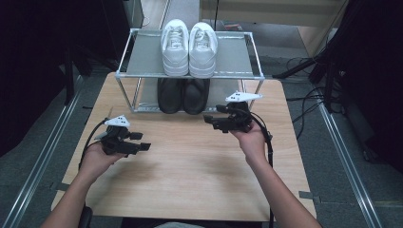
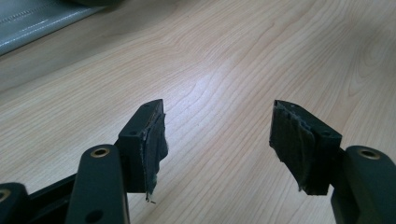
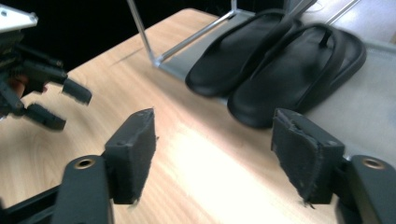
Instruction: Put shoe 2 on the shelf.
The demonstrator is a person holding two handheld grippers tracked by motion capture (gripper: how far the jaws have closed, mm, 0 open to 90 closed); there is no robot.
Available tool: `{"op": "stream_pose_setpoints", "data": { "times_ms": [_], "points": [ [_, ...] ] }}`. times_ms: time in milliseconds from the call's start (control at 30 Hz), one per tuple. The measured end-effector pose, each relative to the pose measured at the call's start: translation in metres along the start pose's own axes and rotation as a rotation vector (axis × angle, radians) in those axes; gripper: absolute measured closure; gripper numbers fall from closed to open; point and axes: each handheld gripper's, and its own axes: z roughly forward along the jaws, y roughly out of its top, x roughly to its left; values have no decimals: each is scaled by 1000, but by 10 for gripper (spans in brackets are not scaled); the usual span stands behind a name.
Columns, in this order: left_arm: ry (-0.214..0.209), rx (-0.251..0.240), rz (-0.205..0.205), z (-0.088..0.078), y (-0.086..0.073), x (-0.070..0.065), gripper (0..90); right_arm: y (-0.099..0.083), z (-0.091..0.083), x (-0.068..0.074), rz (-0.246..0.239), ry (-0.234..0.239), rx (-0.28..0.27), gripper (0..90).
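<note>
The pair of black rubber flip-flop sandals (image 3: 285,65) lies side by side on the lower grey shelf of the metal-framed shoe rack (image 1: 124,56), toes pointing toward the person. It sits directly beneath the pair of white lace-up sneakers (image 1: 189,46) on the upper shelf. The right hand-held gripper (image 1: 215,119) hangs just in front of the sandals over the light wooden counter (image 1: 190,175), its jaws spread wide with nothing between them. Judging from this, the step is reaching for a sandal. To do it well, the right hand-held gripper should go in low under the upper shelf, keep clear of the rack's front posts, and straddle the near edge of one sole or its strap rather than both sandals at once, since they lie touching. The left hand-held gripper (image 1: 143,141) rests well apart at the left of the counter, also open and empty, over bare wood.
</note>
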Motion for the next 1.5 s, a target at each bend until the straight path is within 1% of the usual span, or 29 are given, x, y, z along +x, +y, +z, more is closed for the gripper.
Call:
{"op": "stream_pose_setpoints", "data": {
  "times_ms": [33,100,233,333,400,467,600,667,767,833,867,1000,1167,1233,1300,1333,1367,1400,1467,1500],
  "points": [
    [2,-1,-7,1,0,0,358,-4,-1,-2,-2,15,-3,271],
    [-3,0,-12,1,0,-1,347,-12,-3,-5,9,27,-9,271],
    [-3,2,0,3,0,-2,339,-28,-8,-10,19,26,-4,272],
    [2,1,-1,3,0,-2,331,-37,-13,-12,26,27,-1,272],
    [2,-2,2,3,0,-2,324,-43,-17,-14,34,26,-20,272],
    [1,-7,0,3,1,-3,316,-50,-21,-14,57,33,-30,272],
    [-4,-8,-2,5,1,-5,298,-61,-25,-15,46,39,-15,271],
    [-3,1,1,7,0,-6,290,-68,-27,-14,22,22,-5,271],
    [2,11,19,9,0,-7,288,-76,-30,-10,0,21,19,271],
    [1,16,19,10,0,-9,286,-79,-32,-9,-8,19,35,271],
    [1,20,24,10,0,-9,285,-80,-32,-9,-6,23,35,271],
    [0,21,20,13,0,-10,277,-81,-35,-11,-1,20,25,271],
    [-1,32,27,14,0,-10,273,-82,-34,-13,3,15,33,271],
    [-1,38,29,15,-1,-10,271,-82,-34,-14,2,4,36,271],
    [8,58,34,18,-2,-11,267,-82,-34,-15,-3,0,49,271],
    [8,58,34,18,-2,-11,264,-83,-34,-16,-2,2,60,271],
    [28,97,41,24,-3,-14,264,-83,-33,-17,1,2,74,271],
    [29,112,52,28,-5,-15,258,-84,-32,-18,3,2,86,271],
    [19,144,80,32,-6,-17,238,-85,-31,-19,5,4,103,271],
    [18,148,90,34,-6,-19,237,-85,-30,-19,4,2,108,271]
  ]
}}
